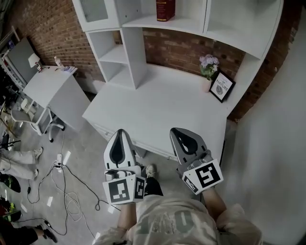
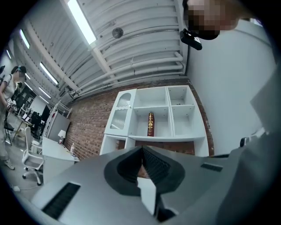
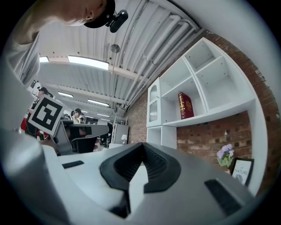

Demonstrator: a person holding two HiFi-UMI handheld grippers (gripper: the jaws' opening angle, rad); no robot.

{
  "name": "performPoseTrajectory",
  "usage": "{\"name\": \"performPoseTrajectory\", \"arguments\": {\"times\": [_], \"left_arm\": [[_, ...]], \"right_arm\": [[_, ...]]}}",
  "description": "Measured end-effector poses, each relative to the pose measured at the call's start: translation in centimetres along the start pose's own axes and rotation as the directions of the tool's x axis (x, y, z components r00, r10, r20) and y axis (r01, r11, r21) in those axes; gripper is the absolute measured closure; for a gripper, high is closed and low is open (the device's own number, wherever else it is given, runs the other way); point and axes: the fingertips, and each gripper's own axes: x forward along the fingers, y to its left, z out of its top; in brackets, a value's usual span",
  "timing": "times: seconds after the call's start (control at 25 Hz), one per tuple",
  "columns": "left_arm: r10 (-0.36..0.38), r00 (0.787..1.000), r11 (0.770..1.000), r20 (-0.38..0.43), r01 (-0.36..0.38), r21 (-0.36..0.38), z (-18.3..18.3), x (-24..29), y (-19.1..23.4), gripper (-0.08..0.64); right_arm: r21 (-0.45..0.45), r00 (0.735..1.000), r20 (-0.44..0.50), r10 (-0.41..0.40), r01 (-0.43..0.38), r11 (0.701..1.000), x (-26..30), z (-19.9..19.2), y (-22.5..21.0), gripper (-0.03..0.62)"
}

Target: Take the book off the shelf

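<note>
A dark red book (image 1: pixel 165 9) stands upright in the middle compartment of the white shelf unit (image 1: pixel 143 23) above the desk. The same book shows in the left gripper view (image 2: pixel 150 124) and in the right gripper view (image 3: pixel 185 105), alone in its compartment. Both grippers are held low, in front of the desk's near edge and far short of the shelf. My left gripper (image 1: pixel 120 131) is shut with nothing in it, and its jaws (image 2: pixel 142 148) meet at the tip. My right gripper (image 1: pixel 176 129) is likewise shut and empty (image 3: pixel 142 145).
The white desk (image 1: pixel 158 110) lies between me and the shelf. A potted flower (image 1: pixel 208 67) and a framed picture (image 1: pixel 222 86) stand at its back right. A small white table (image 1: pixel 48 88) and cables (image 1: pixel 67 191) on the floor are at the left. Brick wall behind.
</note>
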Motion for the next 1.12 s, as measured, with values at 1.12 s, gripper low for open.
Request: {"name": "performPoseTrajectory", "arguments": {"times": [1.12], "left_arm": [[-0.093,0.992,0.992,-0.09,0.084,-0.095,-5.7,30.1,14.7,0.546]], "right_arm": [[-0.054,0.996,-0.027,-0.087,0.085,0.995,31.5,-3.2,-9.6,0.578]]}}
